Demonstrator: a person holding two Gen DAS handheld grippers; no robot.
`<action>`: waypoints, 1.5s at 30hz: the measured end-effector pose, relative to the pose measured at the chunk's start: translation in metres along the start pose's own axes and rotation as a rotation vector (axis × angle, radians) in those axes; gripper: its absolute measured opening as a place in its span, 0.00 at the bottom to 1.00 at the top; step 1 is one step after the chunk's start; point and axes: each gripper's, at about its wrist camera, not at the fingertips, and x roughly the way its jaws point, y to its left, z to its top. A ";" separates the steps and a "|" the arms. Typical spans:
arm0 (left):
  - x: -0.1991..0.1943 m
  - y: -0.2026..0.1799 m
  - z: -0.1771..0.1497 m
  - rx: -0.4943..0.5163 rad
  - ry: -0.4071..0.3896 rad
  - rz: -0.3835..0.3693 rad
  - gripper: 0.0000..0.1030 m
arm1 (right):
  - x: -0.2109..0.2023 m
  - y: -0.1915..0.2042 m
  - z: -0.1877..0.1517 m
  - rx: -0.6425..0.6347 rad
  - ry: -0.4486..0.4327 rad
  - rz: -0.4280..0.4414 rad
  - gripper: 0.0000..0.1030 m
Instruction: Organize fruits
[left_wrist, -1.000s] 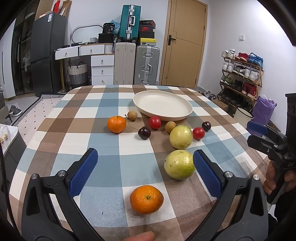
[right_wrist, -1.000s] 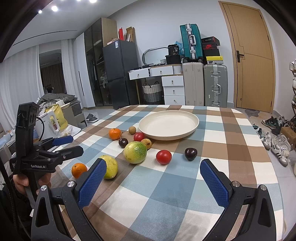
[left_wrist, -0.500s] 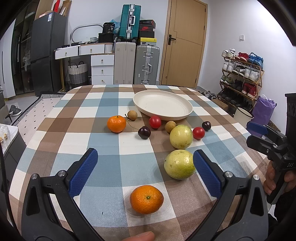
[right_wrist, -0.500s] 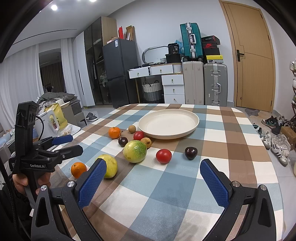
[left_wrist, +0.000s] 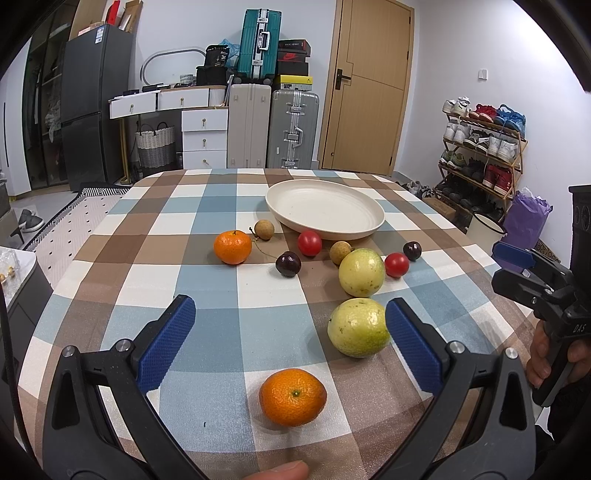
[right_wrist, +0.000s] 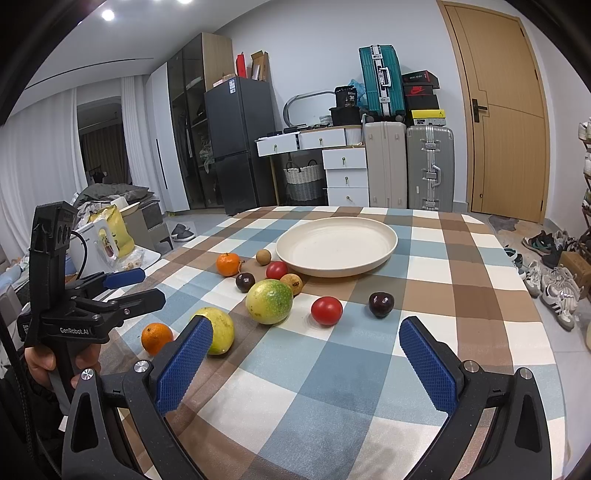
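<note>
Left gripper (left_wrist: 288, 332) and right gripper (right_wrist: 304, 356) both gape wide, holding nothing. Plate (left_wrist: 325, 212) bare; fruit clustered just before its near rim; checked cloth (right_wrist: 369, 387) beyond lies free.

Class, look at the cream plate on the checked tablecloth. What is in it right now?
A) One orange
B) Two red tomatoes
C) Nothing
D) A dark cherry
C: the plate shows only its bare cream inside, while all the fruit, such as the near orange, lies on the tablecloth.
</note>
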 end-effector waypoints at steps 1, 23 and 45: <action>0.000 0.000 0.000 0.000 0.000 0.000 1.00 | 0.000 0.000 0.000 0.000 0.000 0.000 1.00; 0.004 0.003 -0.003 -0.010 0.024 -0.025 1.00 | 0.012 -0.006 -0.003 0.005 0.075 -0.020 1.00; -0.008 0.029 -0.002 -0.057 0.042 0.015 1.00 | 0.068 0.044 0.015 -0.055 0.226 0.081 1.00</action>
